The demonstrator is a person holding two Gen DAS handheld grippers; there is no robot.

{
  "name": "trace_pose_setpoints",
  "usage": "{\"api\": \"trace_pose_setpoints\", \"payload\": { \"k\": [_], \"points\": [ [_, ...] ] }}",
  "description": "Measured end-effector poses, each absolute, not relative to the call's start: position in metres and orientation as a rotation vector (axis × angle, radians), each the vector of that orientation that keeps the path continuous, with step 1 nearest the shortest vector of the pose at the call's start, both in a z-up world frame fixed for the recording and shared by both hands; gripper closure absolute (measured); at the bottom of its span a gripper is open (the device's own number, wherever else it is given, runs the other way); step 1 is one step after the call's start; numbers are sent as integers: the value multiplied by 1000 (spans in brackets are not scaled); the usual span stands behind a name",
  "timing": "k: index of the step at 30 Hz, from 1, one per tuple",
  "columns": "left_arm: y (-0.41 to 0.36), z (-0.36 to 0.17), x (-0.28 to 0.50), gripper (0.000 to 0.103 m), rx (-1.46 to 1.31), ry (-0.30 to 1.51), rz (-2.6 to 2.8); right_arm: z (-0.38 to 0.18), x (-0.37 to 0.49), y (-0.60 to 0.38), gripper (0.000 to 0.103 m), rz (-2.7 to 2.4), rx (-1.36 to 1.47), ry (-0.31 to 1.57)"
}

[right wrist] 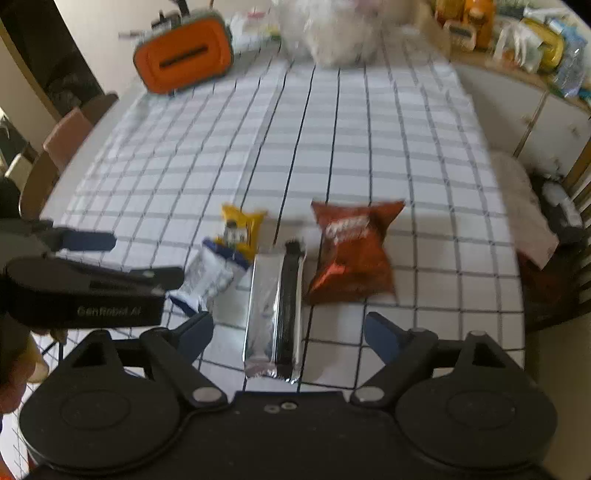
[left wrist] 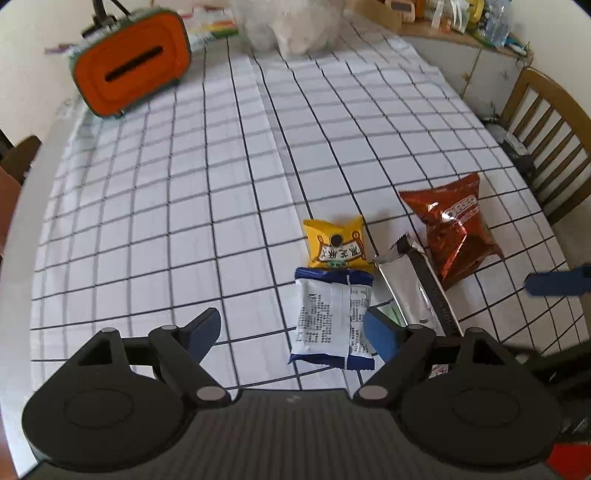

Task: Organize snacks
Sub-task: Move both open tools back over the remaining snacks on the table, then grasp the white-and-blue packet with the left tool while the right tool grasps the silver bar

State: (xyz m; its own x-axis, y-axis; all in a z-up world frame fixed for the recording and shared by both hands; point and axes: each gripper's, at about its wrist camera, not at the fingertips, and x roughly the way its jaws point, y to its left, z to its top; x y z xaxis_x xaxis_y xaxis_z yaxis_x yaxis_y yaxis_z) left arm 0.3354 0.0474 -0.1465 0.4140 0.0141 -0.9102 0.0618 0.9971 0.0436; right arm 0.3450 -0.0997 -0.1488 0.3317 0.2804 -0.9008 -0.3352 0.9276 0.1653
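Observation:
Several snack packets lie close together on the checked tablecloth [left wrist: 184, 221]: a yellow packet [left wrist: 335, 242], a white-and-blue packet [left wrist: 330, 317], a silver-and-black bar wrapper [left wrist: 410, 288] and a red Oreo bag [left wrist: 456, 229]. My left gripper [left wrist: 295, 332] is open and empty, its right finger beside the white-and-blue packet. My right gripper [right wrist: 290, 336] is open and empty, with the near end of the silver-and-black bar wrapper [right wrist: 275, 306] between its fingers. The right wrist view also has the red bag [right wrist: 352, 251], the yellow packet [right wrist: 242, 229], the white-and-blue packet [right wrist: 210, 277] and the left gripper's body [right wrist: 85, 291].
An orange tissue box [left wrist: 131, 66] stands at the table's far left, a white plastic bag [left wrist: 291, 26] at the far middle. A wooden chair [left wrist: 546, 140] stands right of the table. A shelf with packets [right wrist: 535, 40] is at the far right.

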Motion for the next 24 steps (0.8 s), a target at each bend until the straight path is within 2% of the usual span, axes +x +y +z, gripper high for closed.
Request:
{"api": "trace_pose_setpoints", "payload": {
  "k": [8,12,15,20,24],
  "points": [
    [42,-173,354,18,51,1197,-51,-181,351,-78,21,420,-135,1225],
    [39,-183,359,19,48,1211,-51,-192,355,-74,26,415,-136,1242],
    [38,-190,361,20,39,1222,-54,-199,357,-73,35,407,-134,1252],
    [37,-195,363,37,18,1235,-69,-202,358,-72,45,405,-124,1250],
    [35,-193,362,48,27,1216,-64,-203,359,-70,57,395,-121,1242]
  ]
}}
